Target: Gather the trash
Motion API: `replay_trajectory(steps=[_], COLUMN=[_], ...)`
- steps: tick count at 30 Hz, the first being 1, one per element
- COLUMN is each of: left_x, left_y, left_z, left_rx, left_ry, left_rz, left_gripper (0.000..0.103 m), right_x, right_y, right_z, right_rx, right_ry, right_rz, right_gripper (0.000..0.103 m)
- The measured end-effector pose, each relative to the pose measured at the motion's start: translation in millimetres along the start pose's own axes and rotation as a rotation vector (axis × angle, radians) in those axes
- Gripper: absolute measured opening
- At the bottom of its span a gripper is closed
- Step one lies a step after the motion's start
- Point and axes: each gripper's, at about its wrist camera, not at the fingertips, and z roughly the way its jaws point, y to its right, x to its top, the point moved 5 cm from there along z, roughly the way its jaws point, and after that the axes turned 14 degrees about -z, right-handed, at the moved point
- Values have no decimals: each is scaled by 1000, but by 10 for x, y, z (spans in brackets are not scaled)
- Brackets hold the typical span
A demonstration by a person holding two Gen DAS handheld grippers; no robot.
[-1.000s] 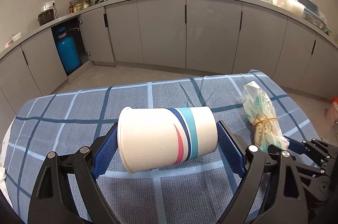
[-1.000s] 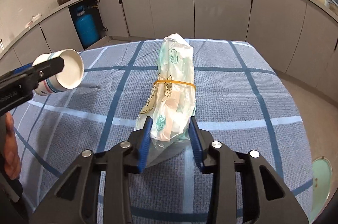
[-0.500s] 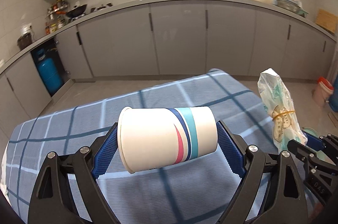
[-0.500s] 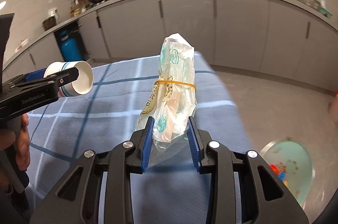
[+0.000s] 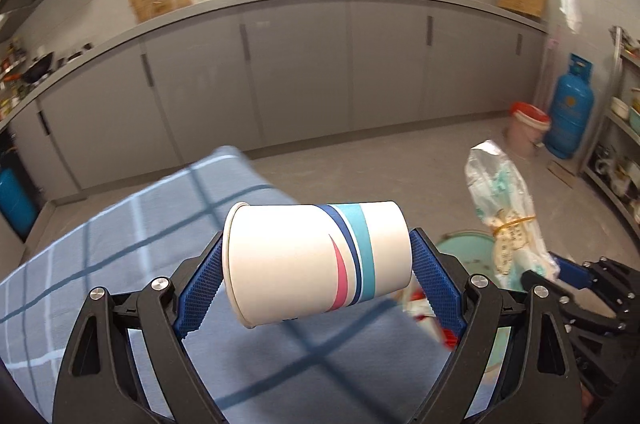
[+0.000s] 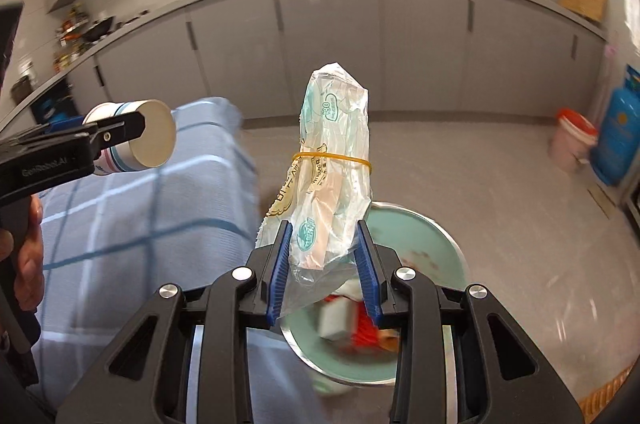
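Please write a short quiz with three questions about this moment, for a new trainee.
1. True or false: the left gripper holds the paper cup on its side.
2. What is wrapped around the plastic bag in the right gripper?
A. a yellow rubber band
B. a red ribbon
C. a strip of black tape
3. Fill in the missing word: in the right wrist view, the round green bin on the floor lies ______ the bag.

Key:
1. true
2. A, the rubber band
3. below
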Motion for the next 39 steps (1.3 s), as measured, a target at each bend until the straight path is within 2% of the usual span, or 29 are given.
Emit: replay_trajectory(steps=[4, 6, 7, 8, 11, 17, 23, 32, 39], left_x=[-82, -131, -176, -220, -305, -375, -303, -191, -116], left_y=[478, 645, 723, 768, 807, 731, 595, 427, 321], left_z=[164, 235, 287, 342, 413, 371, 168, -253, -518], left_rx=[-84, -109, -116, -103, -110, -88, -94, -104, -121], left_ry=[-39, -47, -59, -78, -104, -104, -76, -14, 29], left_rz=[31, 44, 59, 68, 76, 87, 52, 24, -2], left_gripper=[88, 88, 90, 92, 93, 96, 98, 99, 99], right_x=[-213, -337, -412, -465, -683, -771, -649, -389, -271], right_y=[233, 366, 433, 463, 594, 671, 653, 399, 313], right_z=[139, 227, 280, 319, 389, 244, -164, -709, -934], right_rx=[-25, -34, -35, -34, -60, -84, -111, -148, -166], right_ry=[-26, -25, -28, -34, -75, -62, 16, 120, 156], right_rz=[34, 69, 91, 104, 146, 191, 212, 175, 152], right_gripper=[35, 48, 70, 80, 78, 79, 79, 82, 83])
